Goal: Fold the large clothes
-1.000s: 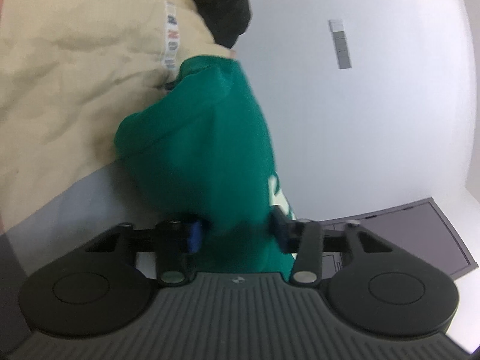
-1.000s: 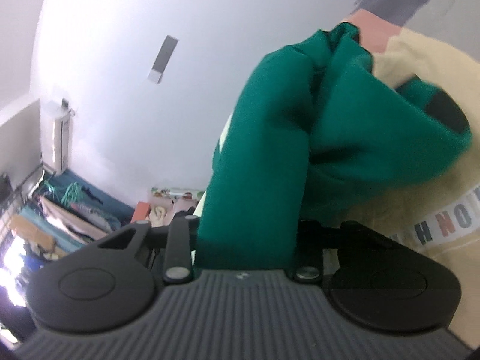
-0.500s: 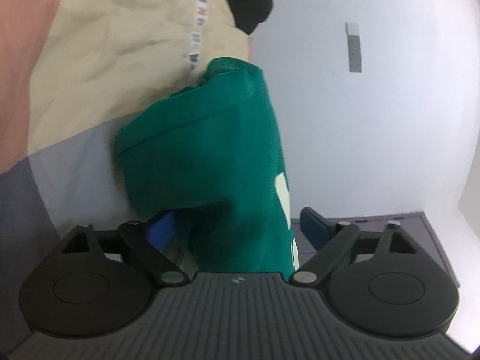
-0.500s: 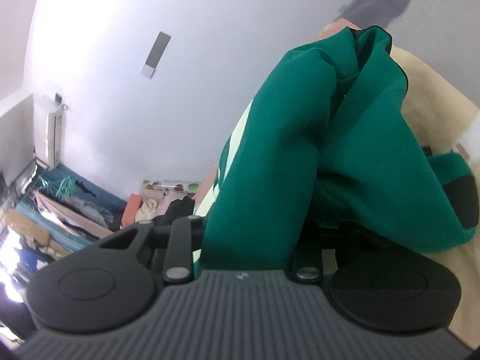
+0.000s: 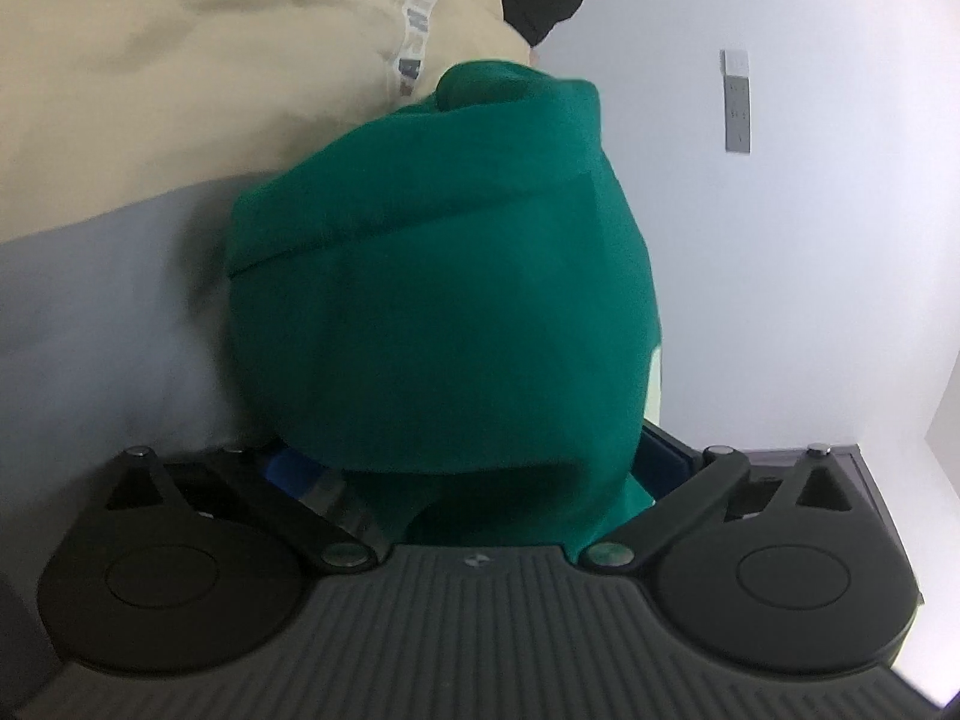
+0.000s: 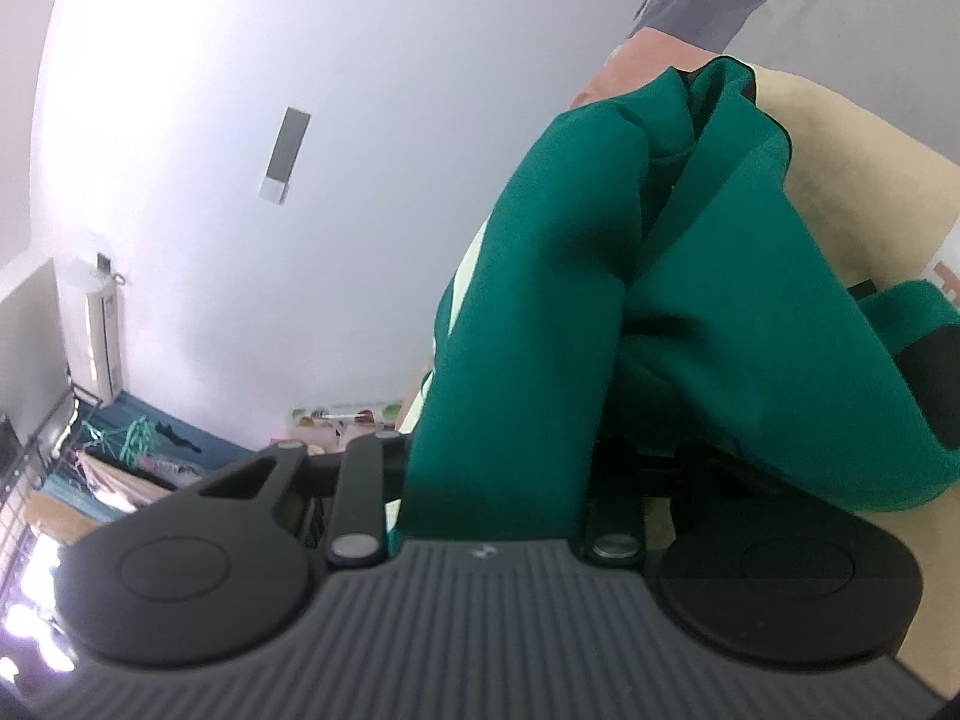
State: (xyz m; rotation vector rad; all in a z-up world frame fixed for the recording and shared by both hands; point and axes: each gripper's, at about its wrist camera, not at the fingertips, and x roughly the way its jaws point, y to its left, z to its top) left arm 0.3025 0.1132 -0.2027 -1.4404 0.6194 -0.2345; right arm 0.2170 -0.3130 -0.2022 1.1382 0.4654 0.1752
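- Hanging bunched between the two grippers, the green garment point(image 5: 444, 312) fills the middle of both wrist views, over a beige cloth point(image 5: 180, 60) with a lettered strip.
- Left gripper point(image 5: 474, 462): jaws opening and now spread wide; the green fabric droops between them, and the blue pads point(image 5: 288, 468) stand clear of it on either side.
- A grey surface point(image 5: 90, 330) lies left of the garment in the left view; a white wall with a small plate point(image 5: 737, 102) is to the right.
- Right gripper point(image 6: 498, 468): jaws narrow, pinching a thick fold of the green garment point(image 6: 600, 312), which rises from them and spills to the right onto the beige cloth point(image 6: 852, 192).
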